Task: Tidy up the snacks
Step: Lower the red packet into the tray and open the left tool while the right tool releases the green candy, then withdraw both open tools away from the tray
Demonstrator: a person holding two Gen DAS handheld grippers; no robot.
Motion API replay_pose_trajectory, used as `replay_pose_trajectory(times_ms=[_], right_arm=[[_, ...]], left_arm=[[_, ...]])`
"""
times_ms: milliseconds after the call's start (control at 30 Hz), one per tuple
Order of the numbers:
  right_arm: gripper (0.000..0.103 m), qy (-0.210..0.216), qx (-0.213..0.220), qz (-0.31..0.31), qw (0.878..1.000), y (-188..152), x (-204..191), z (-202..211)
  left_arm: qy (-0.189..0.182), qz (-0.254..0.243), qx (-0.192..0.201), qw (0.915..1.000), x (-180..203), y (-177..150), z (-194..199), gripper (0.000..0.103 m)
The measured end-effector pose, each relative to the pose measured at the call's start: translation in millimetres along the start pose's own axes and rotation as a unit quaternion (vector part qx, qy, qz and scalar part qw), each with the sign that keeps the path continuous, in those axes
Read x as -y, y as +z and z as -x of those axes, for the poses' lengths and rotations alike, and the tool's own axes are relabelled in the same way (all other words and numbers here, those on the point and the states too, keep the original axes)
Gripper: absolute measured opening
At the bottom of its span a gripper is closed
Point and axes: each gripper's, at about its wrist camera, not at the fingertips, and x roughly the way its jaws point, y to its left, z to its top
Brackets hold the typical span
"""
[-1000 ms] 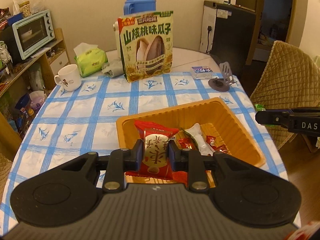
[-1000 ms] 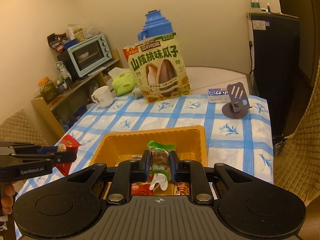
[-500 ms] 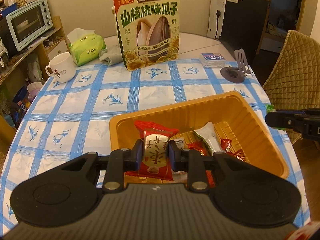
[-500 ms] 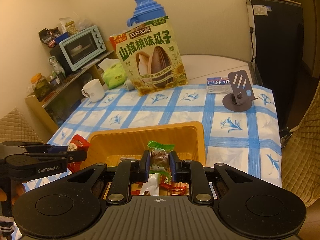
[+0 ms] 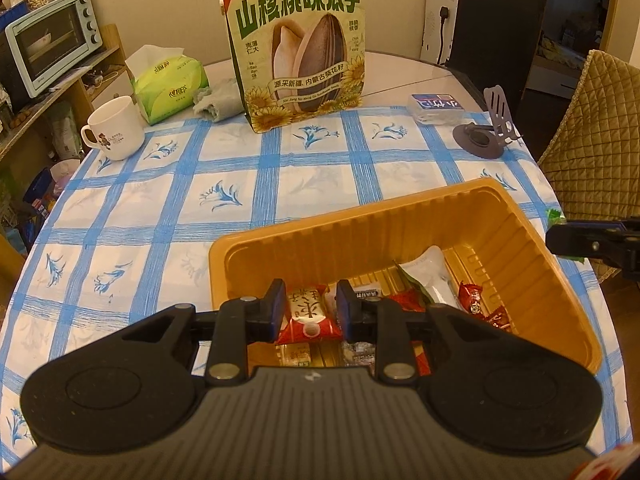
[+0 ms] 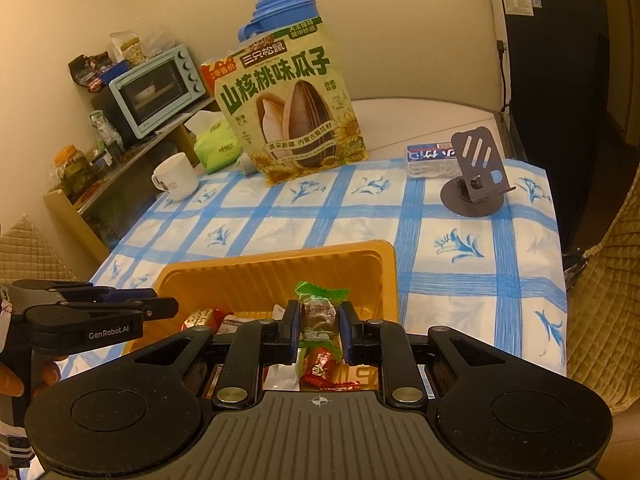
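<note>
An orange plastic tray (image 5: 360, 216) with several wrapped snacks in it sits on the blue-checked tablecloth. My left gripper (image 5: 308, 294) hovers over the tray's near left part. Its jaws are opening, and a red and white snack packet (image 5: 308, 314) hangs low between them, no longer pinched. My right gripper (image 6: 319, 320) is over the near side of the tray (image 6: 280, 264), shut on a small green-wrapped snack (image 6: 320, 294). Each gripper shows at the edge of the other's view: the right gripper (image 5: 592, 240) and the left gripper (image 6: 100, 312).
A big sunflower-seed bag (image 5: 296, 40) stands at the back with a blue thermos (image 6: 276, 8) behind it. A white mug (image 5: 114, 128), a green tissue pack (image 5: 168, 88), a phone stand (image 5: 488, 132) and a small box (image 5: 436, 106) ring the cloth. A quilted chair (image 5: 592, 128) stands right.
Both grippers came forward and down over the tray. The left jaws have parted a little and the red packet has slipped lower between them. The right still grips the green snack.
</note>
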Motion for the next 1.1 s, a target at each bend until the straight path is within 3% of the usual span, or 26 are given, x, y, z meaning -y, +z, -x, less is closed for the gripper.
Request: replay_pose_trajectory(times_ms=[100,433,900,967,1033,1100], right_arm=[[0.021,0.001,-0.003,-0.002,1.000,-1,2,-3],[0.021,0.004,-0.008,-0.001,1.000,1,4,-16],[0.023,0.022,0.011,-0.015,1.000,10,8,-31],[0.034,0.023,0.009,-0.019,1.000,9,9,-29],[0.069,0.022,0.015,-0.020,0.999,5,8,-23],[0.074,0.022,0.020,-0.011,0.999,1,5,-15]], left_arm=[[-0.001,0.002,-0.001,1.0000,0,-2,0,0.032],[-0.007,0.009,0.001,0.9999,2,-3,5,0.035],[-0.005,0.030,0.009,0.9995,-3,-10,23,0.058],[-0.006,0.036,0.009,0.9993,-4,-13,27,0.058],[-0.005,0.040,0.007,0.9992,-5,-17,32,0.059],[-0.006,0.045,0.009,0.9989,-6,-21,39,0.062]])
